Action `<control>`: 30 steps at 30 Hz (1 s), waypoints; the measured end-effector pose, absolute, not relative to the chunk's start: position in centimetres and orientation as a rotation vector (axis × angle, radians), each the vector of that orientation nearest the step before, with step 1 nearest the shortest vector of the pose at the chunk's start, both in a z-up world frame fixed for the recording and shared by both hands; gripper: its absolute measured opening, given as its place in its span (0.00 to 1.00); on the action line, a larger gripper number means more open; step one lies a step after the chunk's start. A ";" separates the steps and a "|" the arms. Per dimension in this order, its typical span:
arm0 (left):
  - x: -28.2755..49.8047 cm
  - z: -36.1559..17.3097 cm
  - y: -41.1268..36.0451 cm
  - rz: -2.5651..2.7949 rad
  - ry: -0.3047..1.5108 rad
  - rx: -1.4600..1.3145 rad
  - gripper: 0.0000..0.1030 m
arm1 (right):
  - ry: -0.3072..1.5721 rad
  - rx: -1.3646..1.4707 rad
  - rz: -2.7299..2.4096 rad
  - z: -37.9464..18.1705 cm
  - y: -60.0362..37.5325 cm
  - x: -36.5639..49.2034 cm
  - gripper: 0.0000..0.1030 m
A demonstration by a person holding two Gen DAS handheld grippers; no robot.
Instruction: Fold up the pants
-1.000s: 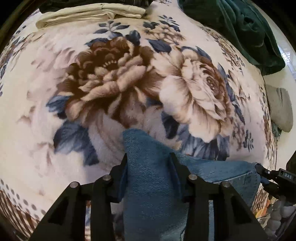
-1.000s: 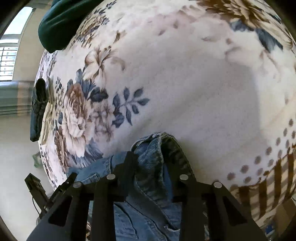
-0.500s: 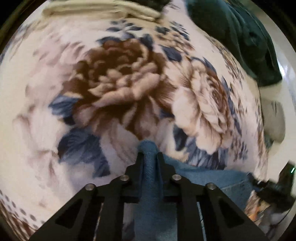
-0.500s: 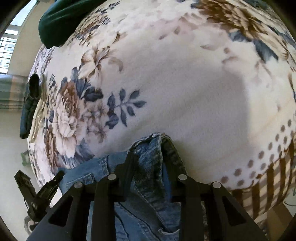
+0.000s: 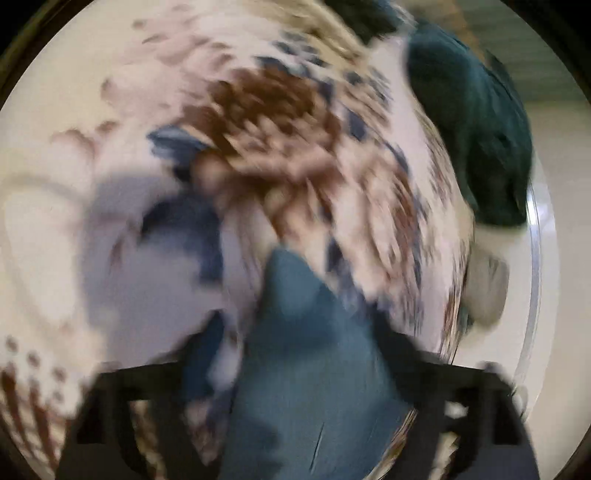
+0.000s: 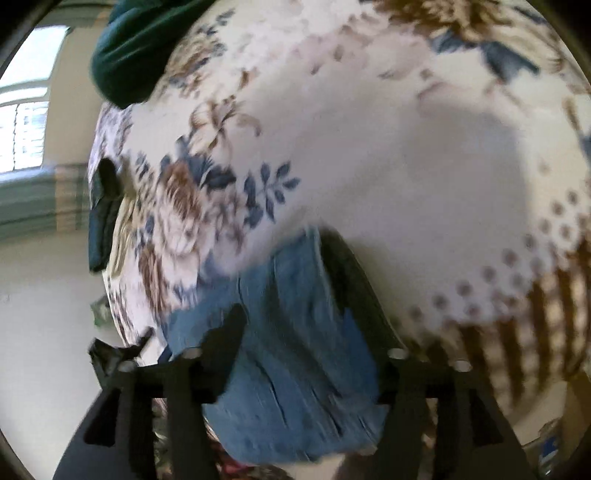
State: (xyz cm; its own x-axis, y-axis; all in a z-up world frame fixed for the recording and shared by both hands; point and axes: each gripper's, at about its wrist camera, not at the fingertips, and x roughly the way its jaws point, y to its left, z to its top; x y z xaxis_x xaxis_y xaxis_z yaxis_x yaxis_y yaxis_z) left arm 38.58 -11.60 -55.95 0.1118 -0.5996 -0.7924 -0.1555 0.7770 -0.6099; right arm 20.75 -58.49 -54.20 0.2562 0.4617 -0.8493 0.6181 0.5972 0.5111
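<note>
While blur smears both views, still readable: left gripper (image 5: 299,332) pitched steeply down toward the bed (image 5: 55,221), black fingers (image 5: 207,343) splayed wide at 8 and 4 o'clock in the left wrist view. Jaws just sprung apart, with the blue denim pants (image 5: 306,369) lying between them, a pointed fold of cloth reaching up to about the middle of the frame. Pads off the fabric on the 8 o'clock side; the 4 o'clock side too smeared to judge contact. Dark green blanket (image 5: 480,129) bunched at 2 o'clock near the bed's edge, a grey object (image 5: 487,291) beyond the edge at 3 o'clock, pale folded cloth (image 5: 314,14) at 12 o'clock.

Over to the right wrist view: right gripper (image 6: 299,325) likewise angled well down, jaws just widened too, fingers (image 6: 229,332) flanking the pants (image 6: 295,350). Denim bunched between them, waistband end toward 12 o'clock, spilling down to 6 o'clock off the bed's floral cover (image 6: 369,129). Cloth brushing the 3 o'clock finger, a gap showing by the 9 o'clock one, so no squeeze. Other gripper's black tip poking in at 8 o'clock. Green blanket (image 6: 140,48) up at 11 o'clock, window (image 6: 26,110) at 10 o'clock.
</note>
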 end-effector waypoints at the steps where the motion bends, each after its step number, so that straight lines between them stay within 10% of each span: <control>1: 36.9 -55.3 -11.9 -0.374 1.459 -0.604 0.88 | 1.395 1.020 -0.140 -54.2 -58.2 19.2 0.60; 9: 29.1 -56.8 -13.3 -0.336 1.580 -0.543 0.88 | 1.349 1.516 -0.160 -61.8 -56.2 9.8 0.60; 14: 27.9 -58.4 -13.6 -0.293 1.609 -0.534 0.88 | 1.209 1.490 -0.282 -61.2 -56.2 8.8 0.16; 19: 27.7 -58.0 -13.7 -0.303 1.604 -0.512 0.88 | 1.297 1.277 -0.312 -59.0 -56.2 7.9 0.15; 24: 28.5 -58.3 -14.4 -0.326 1.604 -0.501 0.88 | 1.264 1.405 -0.181 -60.3 -56.8 8.4 0.35; 27: 28.8 -58.7 -14.5 -0.355 1.609 -0.510 0.88 | 1.231 1.393 -0.075 -59.7 -55.7 8.5 0.73; 30: 29.1 -59.2 -14.7 -0.377 1.609 -0.541 0.88 | 1.299 1.368 -0.026 -61.5 -53.4 9.0 0.78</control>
